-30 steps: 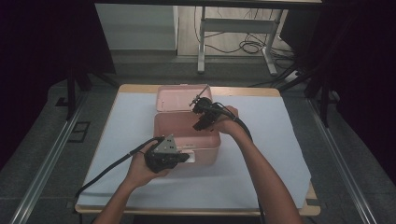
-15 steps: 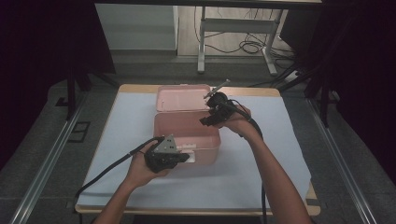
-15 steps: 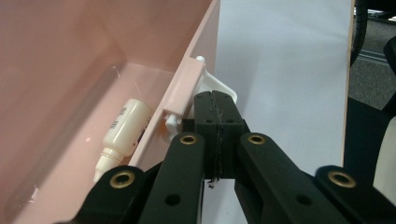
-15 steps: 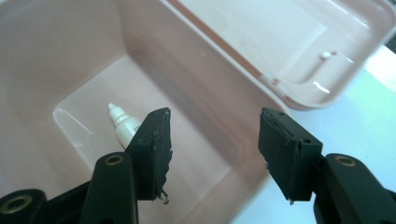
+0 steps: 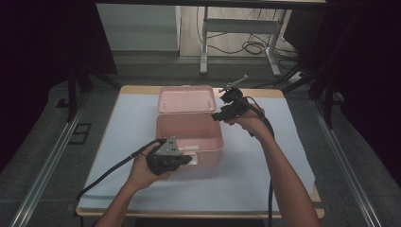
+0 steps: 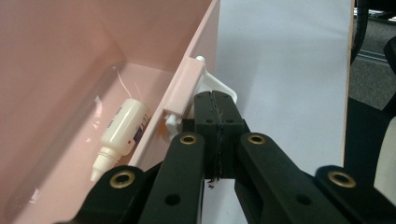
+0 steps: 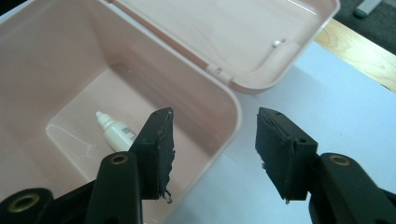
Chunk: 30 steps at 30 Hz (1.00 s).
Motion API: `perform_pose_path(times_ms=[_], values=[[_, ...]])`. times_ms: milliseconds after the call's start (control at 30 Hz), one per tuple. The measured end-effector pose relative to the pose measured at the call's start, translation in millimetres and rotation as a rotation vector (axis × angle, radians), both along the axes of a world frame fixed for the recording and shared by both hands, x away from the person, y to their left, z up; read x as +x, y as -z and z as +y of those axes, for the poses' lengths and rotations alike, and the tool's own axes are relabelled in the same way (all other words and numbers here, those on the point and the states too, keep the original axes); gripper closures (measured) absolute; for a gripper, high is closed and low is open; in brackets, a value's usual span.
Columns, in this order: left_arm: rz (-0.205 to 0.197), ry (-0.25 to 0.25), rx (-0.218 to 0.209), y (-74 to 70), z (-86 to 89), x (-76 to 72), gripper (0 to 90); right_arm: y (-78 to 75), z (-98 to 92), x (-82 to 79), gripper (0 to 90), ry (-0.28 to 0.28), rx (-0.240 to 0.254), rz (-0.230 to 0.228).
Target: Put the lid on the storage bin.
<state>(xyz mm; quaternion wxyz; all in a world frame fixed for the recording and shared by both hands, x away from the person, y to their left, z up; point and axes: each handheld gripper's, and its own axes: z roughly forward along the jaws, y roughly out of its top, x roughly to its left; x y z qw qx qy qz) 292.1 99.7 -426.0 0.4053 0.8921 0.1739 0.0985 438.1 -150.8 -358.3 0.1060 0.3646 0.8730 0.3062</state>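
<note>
- pink plastic box (image 5: 189, 135) at the middle of the white-covered surface (image 5: 283, 156), lid (image 5: 186, 99) swung open and lying back flat just behind the box, joined along the rear rim.
- small white dropper bottle (image 7: 116, 131) lying on its side on the floor of the box, cap end pointing away from the near wall; seen again in the left gripper view (image 6: 122, 130), close against the inside of the front wall.
- left tongs (image 6: 215, 135) pressed together at the front wall of the box, right at the white latch tab (image 6: 219, 88) that sticks out from the pink clasp; whether anything is pinched between them, cannot tell.
- left tongs in the high view (image 5: 188, 158) at the near front edge of the box, hand wrapped around the body, cable trailing off toward the near left edge of the surface.
- right tongs (image 7: 212, 149) standing apart with nothing between them, just been closing slightly, hovering above the right rim of the box near the hinge corner.
- right tongs in the high view (image 5: 216, 115) held off the surface, just right of the box and beside the open lid.
</note>
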Motion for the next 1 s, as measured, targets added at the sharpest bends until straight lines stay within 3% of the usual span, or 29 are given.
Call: perform_pose_path(times_ms=[367,533,1000], values=[[0.002,-0.001,-0.005,0.1,-0.3,-0.3,90.0,2.1,-11.0,22.3,48.6,0.11,0.013,0.024],[0.002,0.005,0.003,-0.3,0.3,0.4,90.0,2.0,-7.4,40.7,51.0,0.174,0.011,0.022],[0.005,0.006,-0.001,-0.3,0.2,0.6,90.0,14.6,4.2,80.4,55.0,0.258,0.022,0.066]])
